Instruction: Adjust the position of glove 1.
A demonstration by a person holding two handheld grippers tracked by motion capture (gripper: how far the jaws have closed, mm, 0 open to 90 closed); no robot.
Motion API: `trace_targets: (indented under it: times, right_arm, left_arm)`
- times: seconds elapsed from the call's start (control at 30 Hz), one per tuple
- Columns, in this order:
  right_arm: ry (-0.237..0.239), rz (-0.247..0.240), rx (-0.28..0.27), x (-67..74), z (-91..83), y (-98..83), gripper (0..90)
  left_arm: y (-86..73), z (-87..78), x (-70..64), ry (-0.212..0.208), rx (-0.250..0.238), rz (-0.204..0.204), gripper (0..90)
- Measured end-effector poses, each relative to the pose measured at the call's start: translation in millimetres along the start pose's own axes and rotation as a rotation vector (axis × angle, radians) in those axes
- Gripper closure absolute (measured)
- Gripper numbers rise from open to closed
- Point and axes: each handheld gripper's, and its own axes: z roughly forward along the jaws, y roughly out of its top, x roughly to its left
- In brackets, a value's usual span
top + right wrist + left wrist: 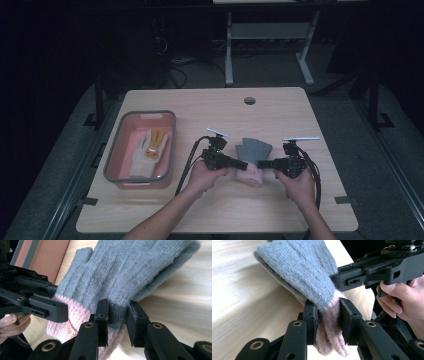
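Okay, wooden table (280, 107) first: light top with a round cable hole (249, 100) near the far edge, and a dark floor all round it where little can be made out. The near table edge is partly cut by the person's forearms, which run off the bottom of the high view.

Pink tub (114, 160) with a grey rim sits at the table's left side, close to the left edge. Inside it lies a white glove with a tan palm (150, 150), flat on the bottom; its lower end blurs into the tub floor.

Grey glove with pink cuff (252, 155) sits at mid-table between the two grippers, well apart from the tub. It looks like two layers stacked, hard to tell if it's a pair or one folded. Fingers point away from the person, cuff toward them. Red print on the cuff, unreadable.

Left gripper (240, 164) is clamped on the pink cuff (329, 325) from the left, pads pressing the knit. Right gripper (264, 163) pinches the glove's other side where grey meets pink (117, 315), also closed onto fabric.

Open tabletop lies right of the right hand and along the far edge.
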Motion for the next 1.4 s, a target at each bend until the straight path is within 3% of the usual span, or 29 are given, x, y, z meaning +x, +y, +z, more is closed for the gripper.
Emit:
trace_targets:
  times: [1.03,1.4]
  right_arm:
    - [0.019,-0.11,0.016,69.1,19.7,38.0,72.1]
    - [0.038,-0.127,0.025,83.7,26.8,45.1,72.0]
  left_arm:
    - [-0.9,-76.6,7.2,0.034,-0.099,0.018,69.1]
    - [-3.1,-94.9,8.9,0.043,-0.116,0.022,69.1]
